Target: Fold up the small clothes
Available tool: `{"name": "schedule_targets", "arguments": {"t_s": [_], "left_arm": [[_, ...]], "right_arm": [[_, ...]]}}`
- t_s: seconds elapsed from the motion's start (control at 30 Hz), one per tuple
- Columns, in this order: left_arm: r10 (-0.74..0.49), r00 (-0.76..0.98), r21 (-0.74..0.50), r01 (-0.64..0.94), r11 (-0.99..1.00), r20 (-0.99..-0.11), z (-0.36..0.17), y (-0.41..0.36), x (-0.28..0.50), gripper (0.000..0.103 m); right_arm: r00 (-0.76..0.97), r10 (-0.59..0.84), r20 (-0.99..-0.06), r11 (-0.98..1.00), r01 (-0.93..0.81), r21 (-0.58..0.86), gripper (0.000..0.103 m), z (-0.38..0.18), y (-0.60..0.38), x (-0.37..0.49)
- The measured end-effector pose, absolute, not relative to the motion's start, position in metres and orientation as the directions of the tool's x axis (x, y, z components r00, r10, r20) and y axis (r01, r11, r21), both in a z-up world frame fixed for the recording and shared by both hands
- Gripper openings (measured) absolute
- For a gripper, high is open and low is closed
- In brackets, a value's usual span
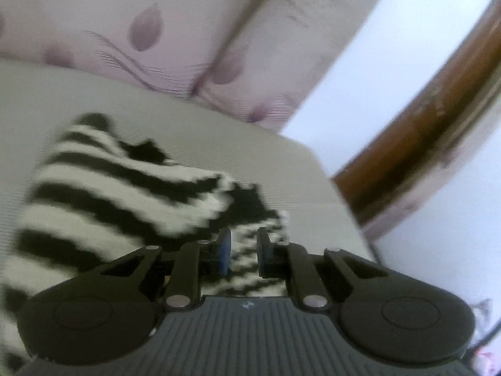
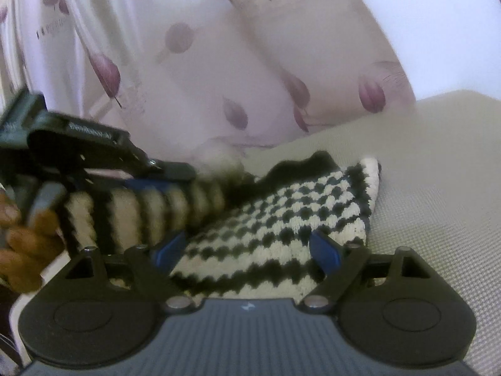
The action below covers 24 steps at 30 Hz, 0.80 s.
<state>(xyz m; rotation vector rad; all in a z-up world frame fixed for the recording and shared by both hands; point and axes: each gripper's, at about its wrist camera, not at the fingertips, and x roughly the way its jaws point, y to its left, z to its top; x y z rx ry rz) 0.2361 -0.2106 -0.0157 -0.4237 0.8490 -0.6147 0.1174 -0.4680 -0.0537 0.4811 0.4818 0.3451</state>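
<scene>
Curtain: pale pink cloth printed with mauve leaves, hanging in folds behind the pad in both views.
Wall: plain white, to the right of the curtain in the left wrist view.
Door frame: brown wood, running in a slant beyond the pad's far right corner; blurred.
Pad: grey ribbed surface with a rounded corner; the garment lies on it.
Garment: black-and-white knit, with a wavy checked pattern on the flat part and broad stripes on the raised part. The flat part rests on the pad just ahead of the right gripper. The striped part is lifted and bunched at the left of the right wrist view.
Left gripper: blue-padded fingers drawn close together, with a narrow gap between them filled by striped knit. In the right wrist view it appears at the left edge with the striped fold hanging under its jaws, so it has hold of the garment.
Right gripper: fingers spread wide, one on each side of the flat checked part, low over it; nothing is pinched between them.
Hand: fingers wrapped round the left gripper's handle at the left edge; blurred.
</scene>
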Motion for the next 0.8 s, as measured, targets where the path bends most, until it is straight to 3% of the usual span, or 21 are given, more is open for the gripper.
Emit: {"name": "schedule_targets", "arguments": {"t_s": [0.07,0.13,0.23,0.3,0.37,0.5,0.73,0.8], "left_arm": [[-0.692,0.497,-0.606,0.354,0.712,-0.523,-0.015,-0.209,0.229,0.017],[-0.740,0.491,-0.651,0.381,0.657,-0.460,-0.010,-0.203,0.220,0.028],[-0.759,0.556,-0.669,0.425,0.610,-0.338,0.009,-0.178,0.197,0.052],[-0.717,0.631,-0.619,0.445,0.647,-0.295,0.022,-0.161,0.181,0.069],[-0.658,0.707,-0.561,0.444,0.698,-0.259,0.026,-0.139,0.165,0.080],[-0.581,0.751,-0.464,0.413,0.784,-0.313,0.003,-0.115,0.153,0.081],[-0.587,0.733,-0.427,0.434,0.793,-0.343,-0.058,-0.093,0.136,0.081],[-0.594,0.738,-0.431,0.444,0.785,-0.321,-0.071,-0.095,0.132,0.092]], "right_arm": [[0.833,0.439,-0.338,0.814,-0.210,0.541,0.087,-0.054,-0.473,0.116],[0.833,0.453,-0.317,0.794,-0.215,0.569,0.087,-0.053,-0.477,0.113],[0.828,0.490,-0.273,0.742,-0.231,0.630,0.087,-0.048,-0.482,0.106],[0.823,0.520,-0.228,0.691,-0.249,0.679,0.088,-0.043,-0.483,0.103],[0.804,0.562,-0.194,0.629,-0.264,0.731,0.088,-0.038,-0.481,0.108],[0.766,0.620,-0.173,0.542,-0.258,0.800,0.087,-0.035,-0.472,0.136],[0.720,0.628,-0.296,0.582,-0.182,0.793,0.087,-0.043,-0.446,0.192],[0.707,0.621,-0.338,0.606,-0.160,0.779,0.085,-0.049,-0.436,0.201]]}}
